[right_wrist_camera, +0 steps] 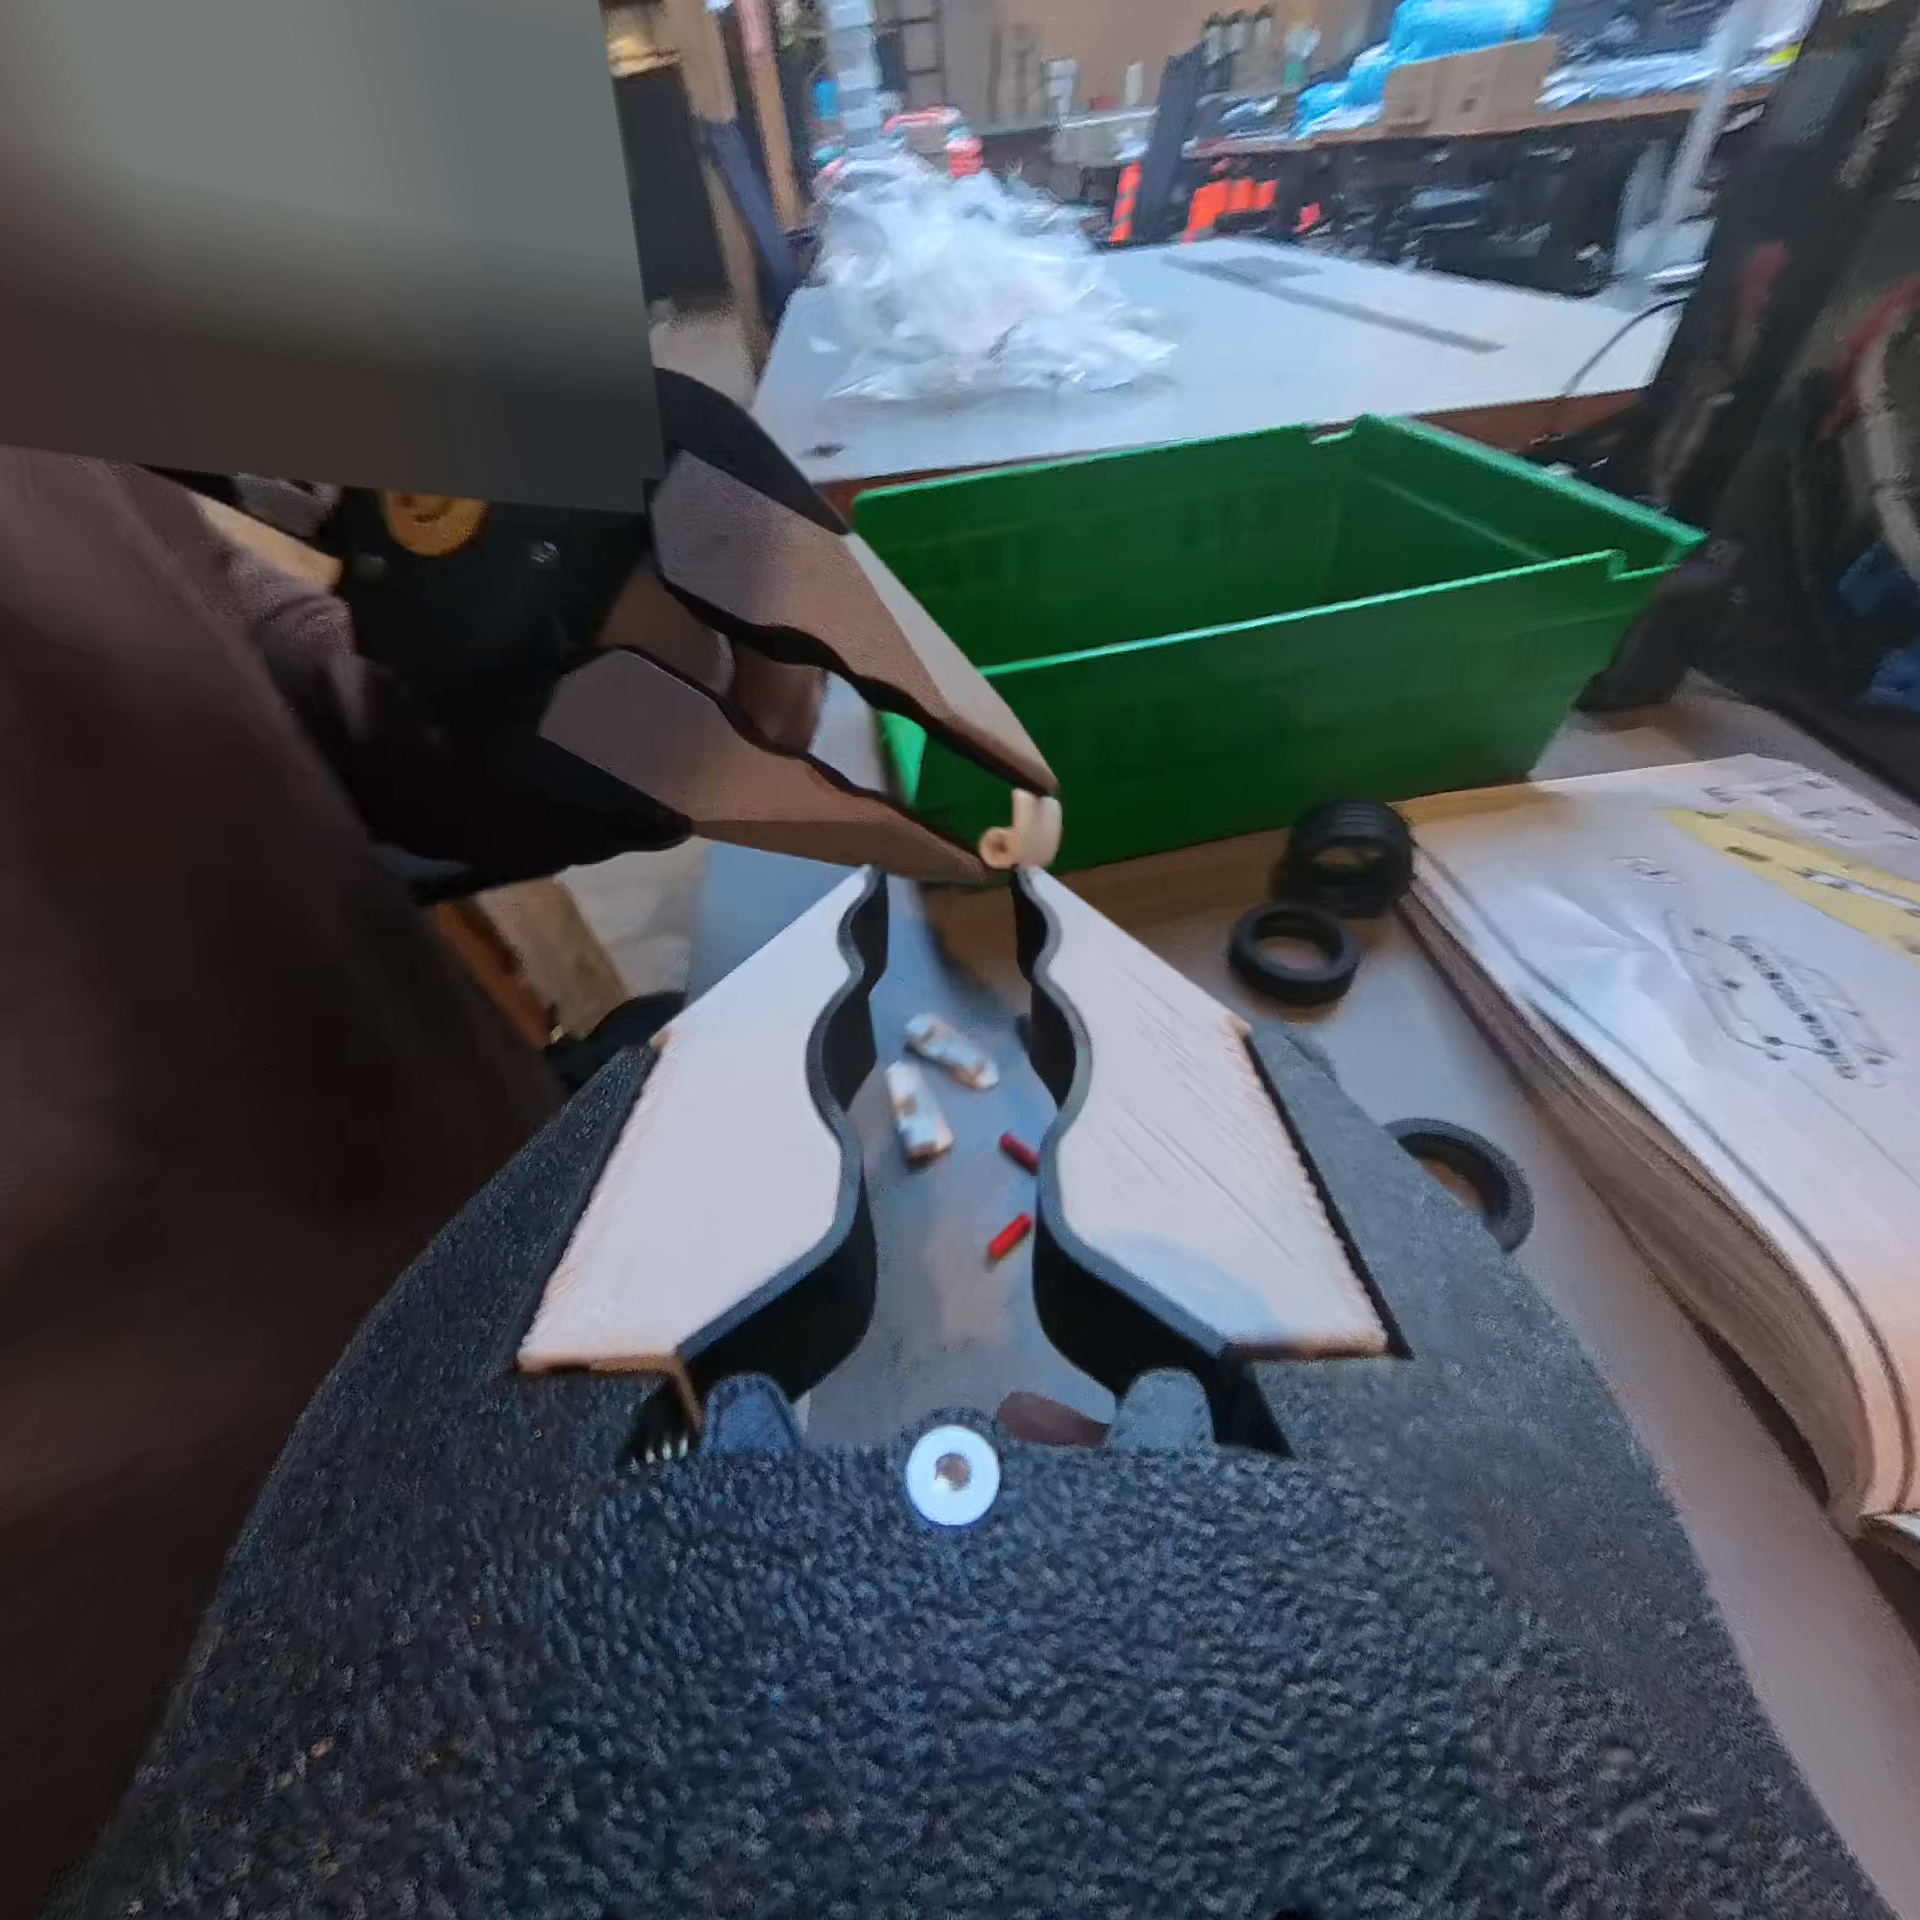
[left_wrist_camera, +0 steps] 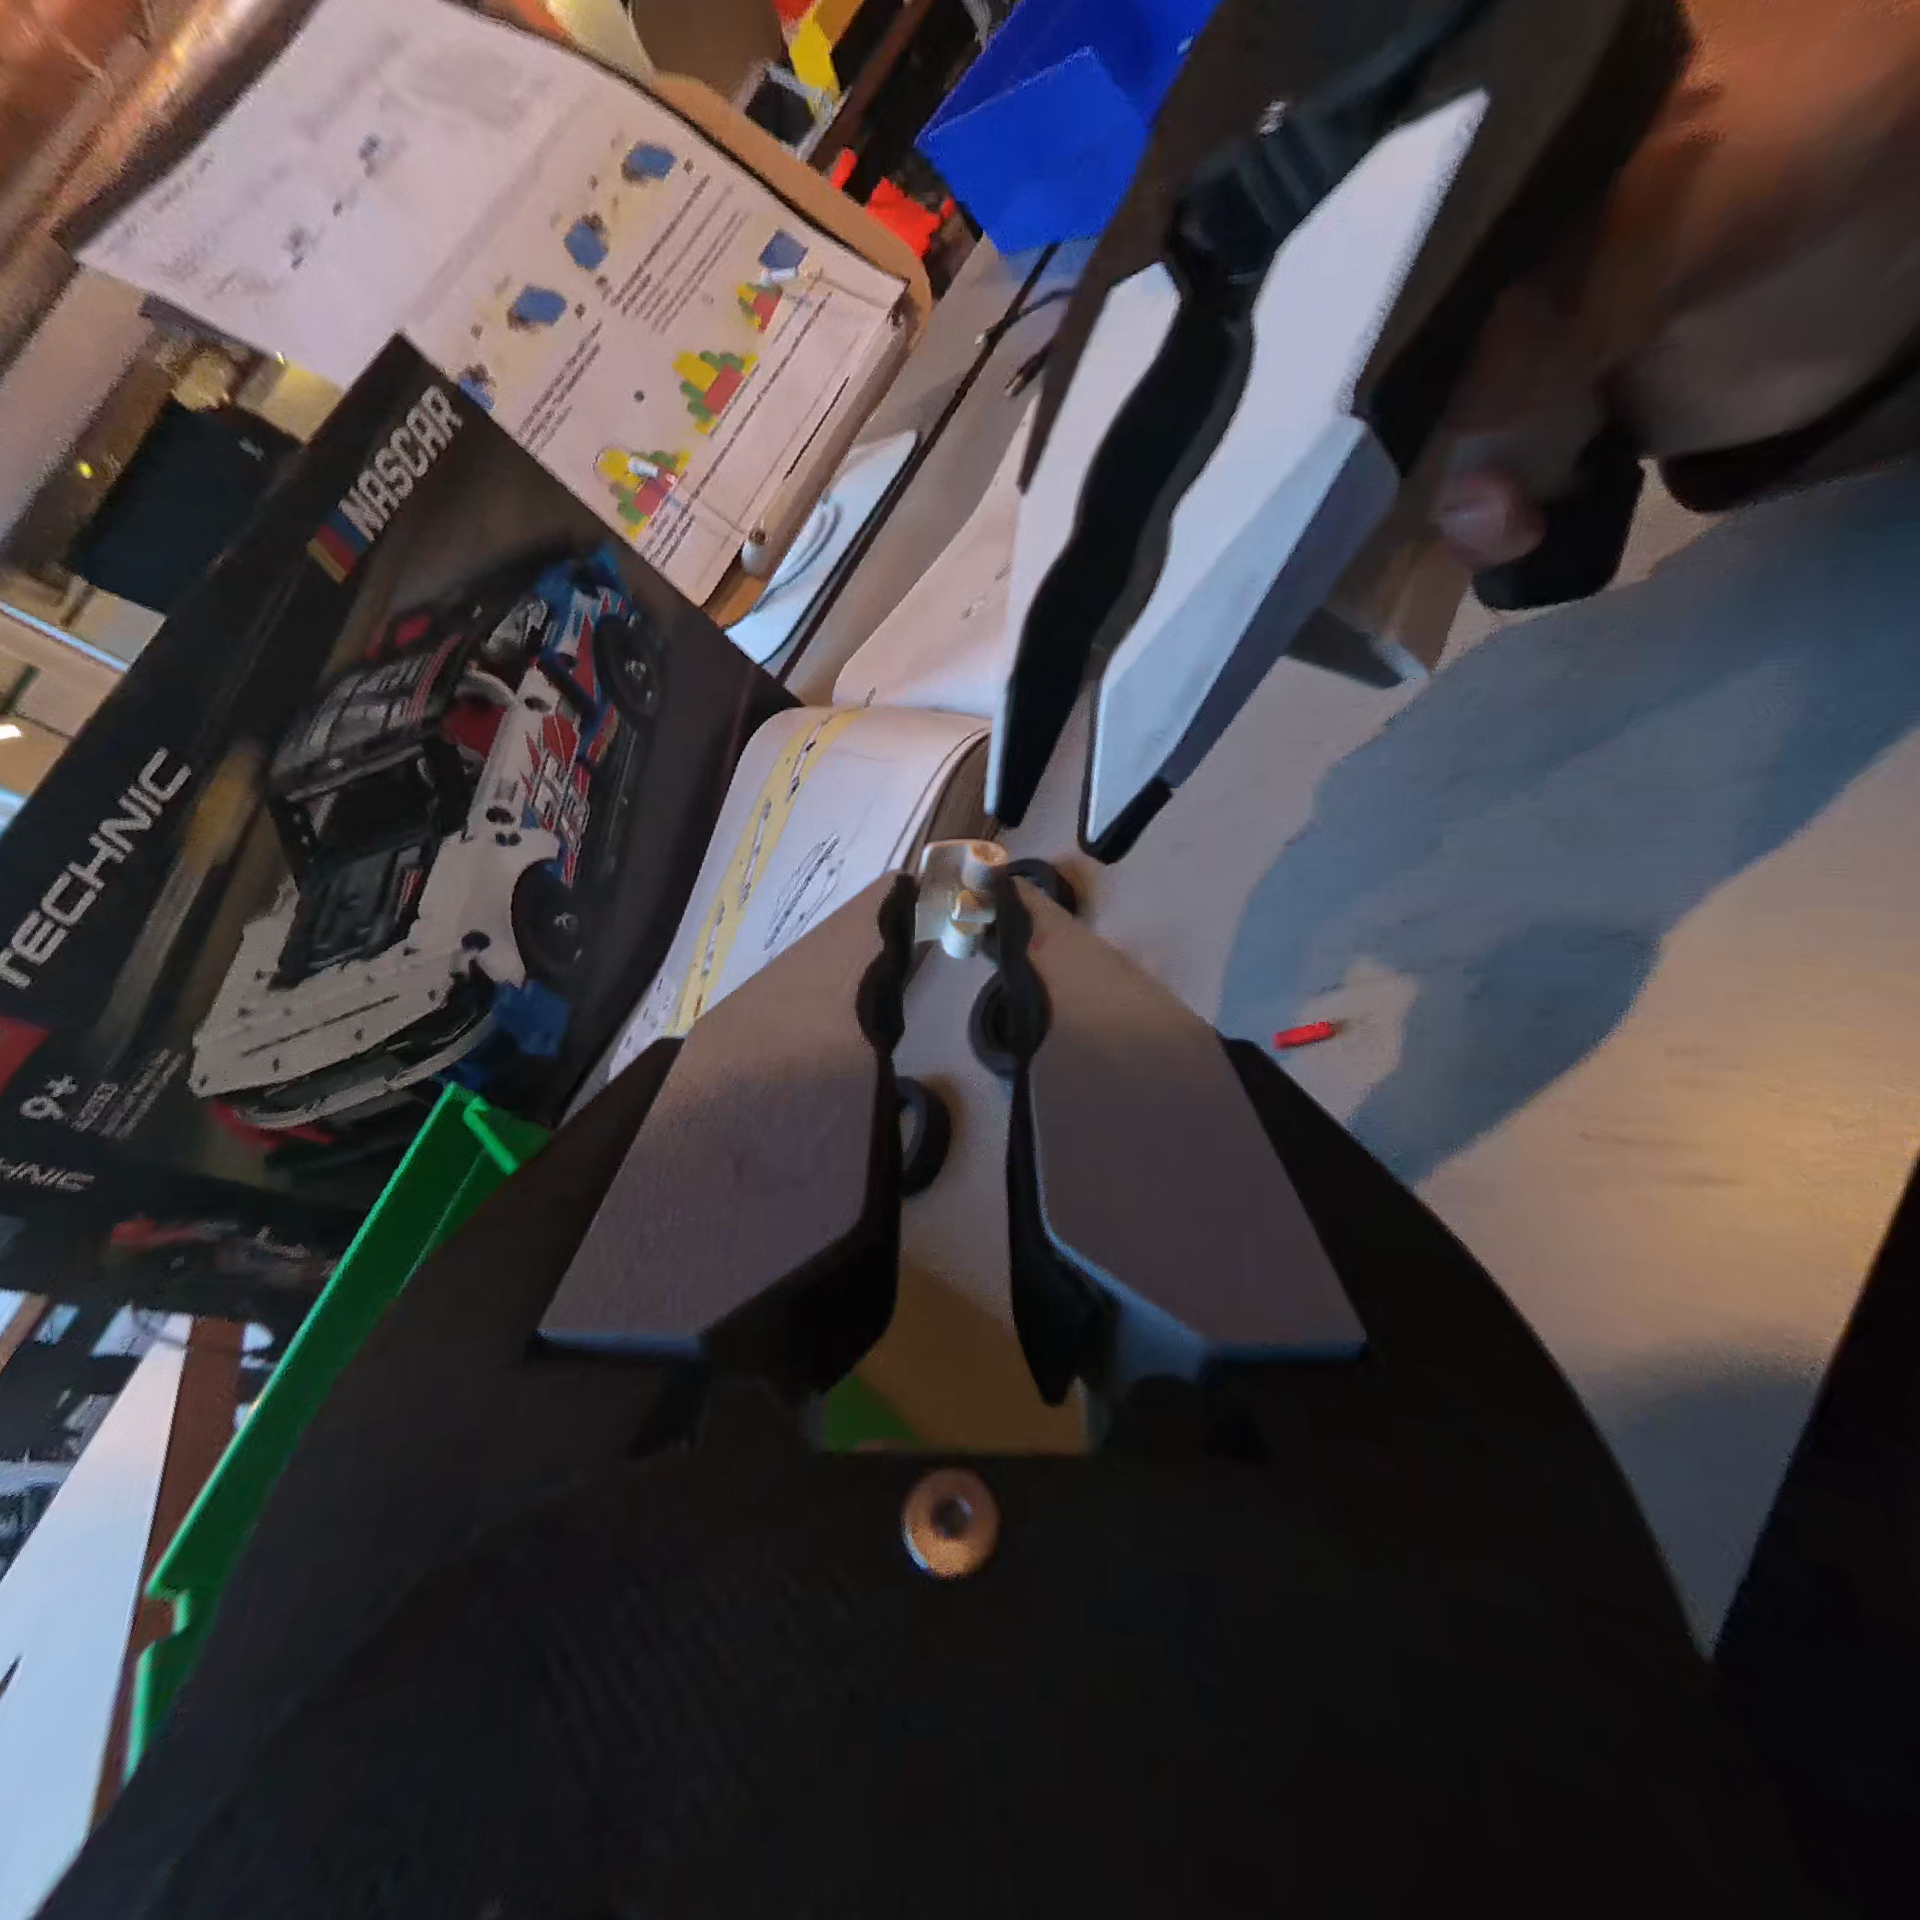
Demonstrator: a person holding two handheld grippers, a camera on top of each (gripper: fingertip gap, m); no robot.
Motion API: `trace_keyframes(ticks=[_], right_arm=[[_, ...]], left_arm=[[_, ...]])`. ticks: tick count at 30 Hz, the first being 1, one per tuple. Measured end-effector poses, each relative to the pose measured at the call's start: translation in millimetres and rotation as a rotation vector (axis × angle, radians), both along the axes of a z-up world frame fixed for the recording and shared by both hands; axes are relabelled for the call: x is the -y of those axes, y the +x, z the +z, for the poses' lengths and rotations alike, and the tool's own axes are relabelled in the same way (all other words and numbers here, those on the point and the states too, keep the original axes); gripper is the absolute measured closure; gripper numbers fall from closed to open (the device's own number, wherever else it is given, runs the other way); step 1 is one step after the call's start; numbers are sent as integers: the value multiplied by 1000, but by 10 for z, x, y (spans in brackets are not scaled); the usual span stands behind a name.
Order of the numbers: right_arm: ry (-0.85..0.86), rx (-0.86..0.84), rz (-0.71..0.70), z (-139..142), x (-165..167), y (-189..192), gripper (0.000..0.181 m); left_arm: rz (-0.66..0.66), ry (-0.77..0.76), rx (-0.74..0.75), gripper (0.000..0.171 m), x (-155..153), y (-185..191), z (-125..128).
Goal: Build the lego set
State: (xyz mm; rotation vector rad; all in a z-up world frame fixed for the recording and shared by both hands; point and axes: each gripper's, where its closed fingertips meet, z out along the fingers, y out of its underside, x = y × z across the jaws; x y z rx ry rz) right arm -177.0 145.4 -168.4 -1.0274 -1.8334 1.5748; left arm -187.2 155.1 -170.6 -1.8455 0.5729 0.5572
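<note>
**Build barely begun: one small connector in hand**

No assembled model shows in either view. Loose parts lie on the worktop (right_wrist_camera: pixel 1558 1403): black tyres (right_wrist_camera: pixel 1296 951), two red pins (right_wrist_camera: pixel 1010 1236) and a couple of pale pieces (right_wrist_camera: pixel 920 1112). The manual (right_wrist_camera: pixel 1714 997) lies open beside them, the box (left_wrist_camera: pixel 343 810) stands behind, and a green bin (right_wrist_camera: pixel 1247 665) sits at the back. By these signs nearly all of the build is left.

The left tool (left_wrist_camera: pixel 956 904) is clamped at its tips on a small white connector (left_wrist_camera: pixel 961 894), held up above the worktop. The right tool (right_wrist_camera: pixel 951 883) has its fingers apart and holds nothing. Its tips sit just below the connector (right_wrist_camera: pixel 1023 836), very near it, though contact cannot be made out. The pins and pale pieces lie on the worktop beneath the right tool's gap, well below the held part.
</note>
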Motion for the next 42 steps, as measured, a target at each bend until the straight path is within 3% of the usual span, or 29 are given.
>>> trace_keyframes(ticks=[7, 10, 14, 15, 18, 22, 27, 30, 34, 42], right_arm=[[-30, 192, -12, -365, -33, 120, 164], [-35, 270, -44, -521, -98, 124, 174], [-69, 350, -74, -663, -167, 120, 175], [-61, 377, -76, -721, -178, 126, 181], [-28, 450, -100, -905, -210, 123, 181], [51, 551, -211, -1197, -419, 113, 181], [96, 452, -267, -1093, -542, 92, 181], [108, 404, -298, -1024, -636, 73, 180], [94, 358, -383, -826, -958, 161, 173], [85, 442, -505, -993, -1312, 565, 166]], left_arm=[[-35, -107, -22, 159, -80, 217, -481], [-49, -127, -49, 160, -81, 278, -570], [-54, -133, -64, 160, -86, 318, -646], [-68, -126, -56, 171, -89, 347, -649], [-85, -108, -16, 171, -135, 402, -631], [-44, -196, 56, 171, -110, 290, -850], [-52, -128, 88, 171, 282, 299, -864], [9, -211, 103, 171, 484, 196, -1004], [98, -235, 198, 154, 657, 31, -981], [348, -323, 346, 139, 865, -442, -1162]])
